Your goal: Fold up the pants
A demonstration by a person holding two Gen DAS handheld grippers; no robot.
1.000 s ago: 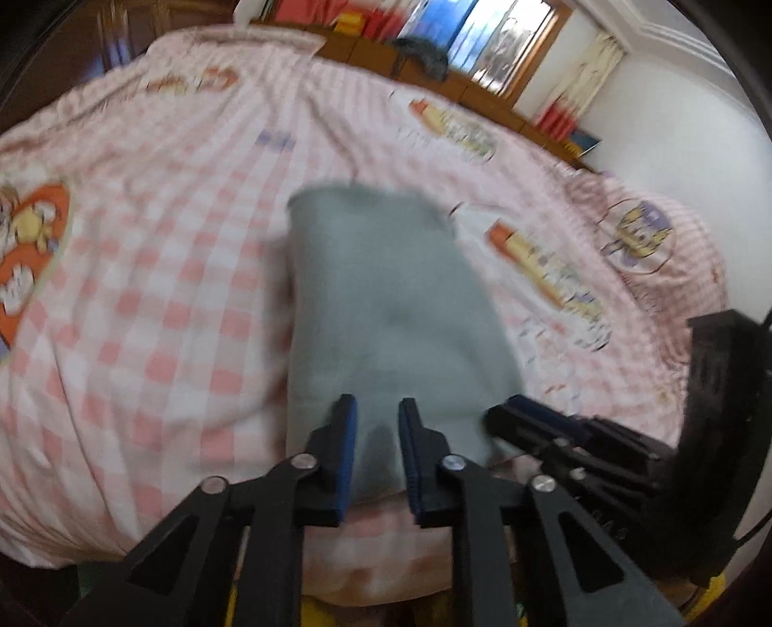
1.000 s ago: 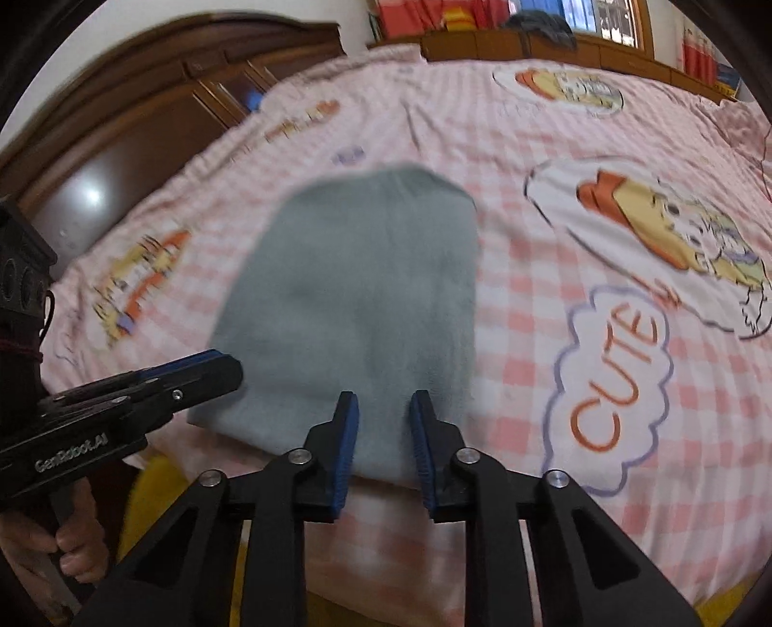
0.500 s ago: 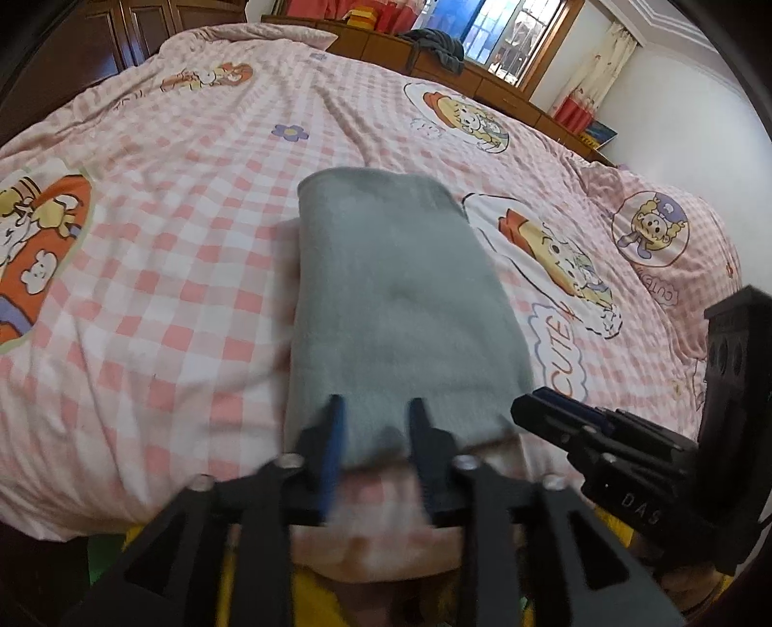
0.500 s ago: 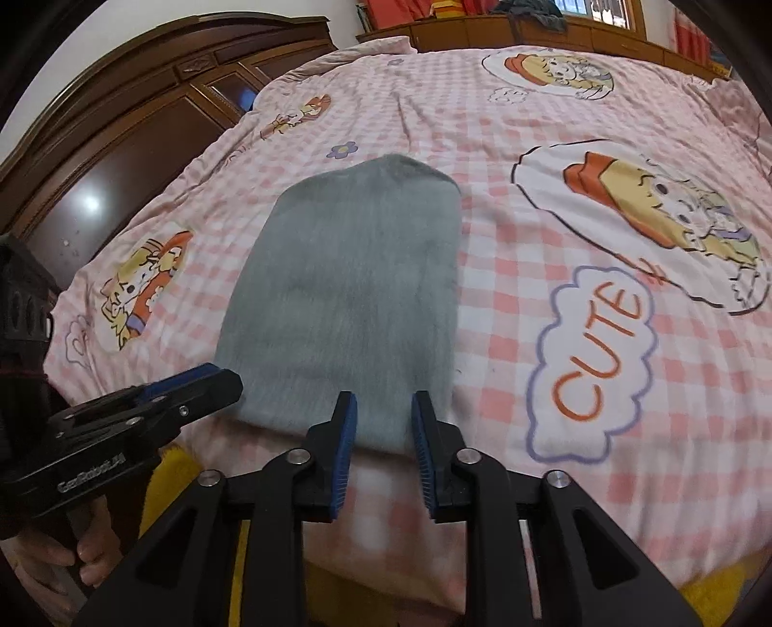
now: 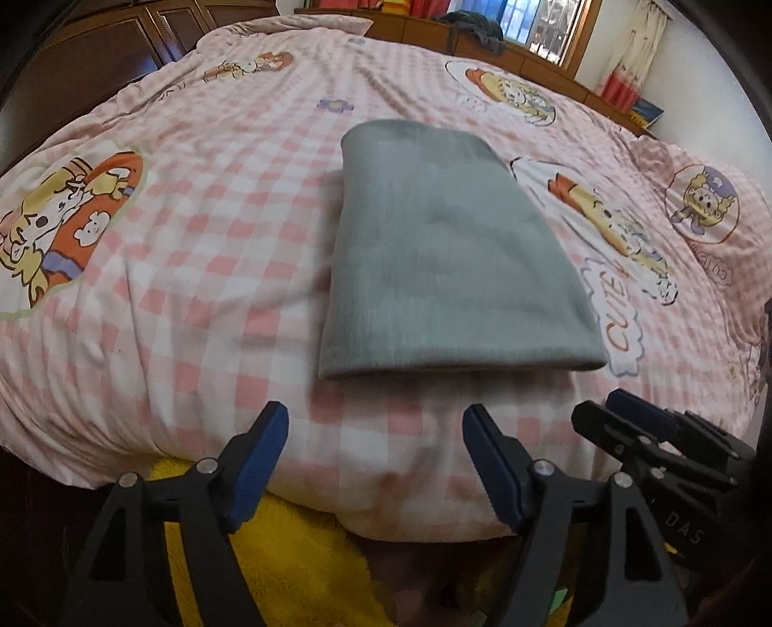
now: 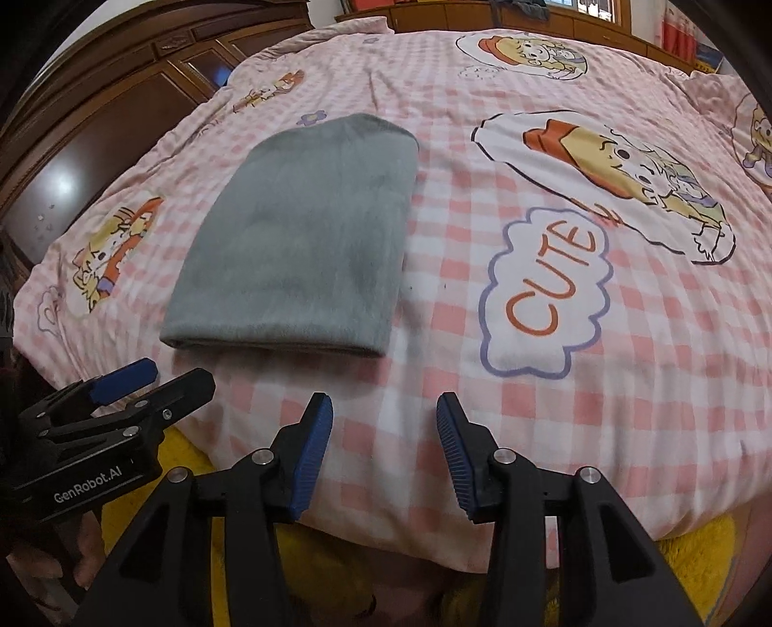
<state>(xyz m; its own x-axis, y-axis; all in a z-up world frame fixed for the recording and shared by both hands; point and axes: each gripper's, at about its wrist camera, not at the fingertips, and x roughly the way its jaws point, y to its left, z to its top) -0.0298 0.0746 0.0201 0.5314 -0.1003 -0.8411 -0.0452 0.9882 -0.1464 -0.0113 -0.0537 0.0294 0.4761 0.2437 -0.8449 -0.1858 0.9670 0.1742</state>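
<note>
Left wrist view: the left tool [image 5: 374,436] is seen at the bottom, and its jaws have just been opening. They are now set wide apart, with nothing between them. The grey pants [image 5: 448,260] lie folded into a neat block on the bed [image 5: 202,270]. From the left tool the pants are at 12 o'clock, just past the fingertips and not touched. The long side of the block runs away from the tool, from 6 to 12 o'clock. Its near fold edge lies across, from 9 to 3 o'clock. The right tool [image 5: 622,419] is seen at 4 o'clock, just beside the near right corner of the pants. Both tools look about as near to the pants as each other.

Right wrist view: the right tool [image 6: 383,453] has also just been opening, and nothing is held in it. The jaws are apart. The pants [image 6: 309,231] are at 11 o'clock from it, near but apart. The left tool [image 6: 144,381] is seen at 9 o'clock, by the near left corner.

The fold looks done. The bed cover is soft, pink and white checks with cartoon pictures. Dark wood cupboards [image 6: 120,111] are at 10 o'clock and a window [image 5: 545,24] at 1 o'clock.
</note>
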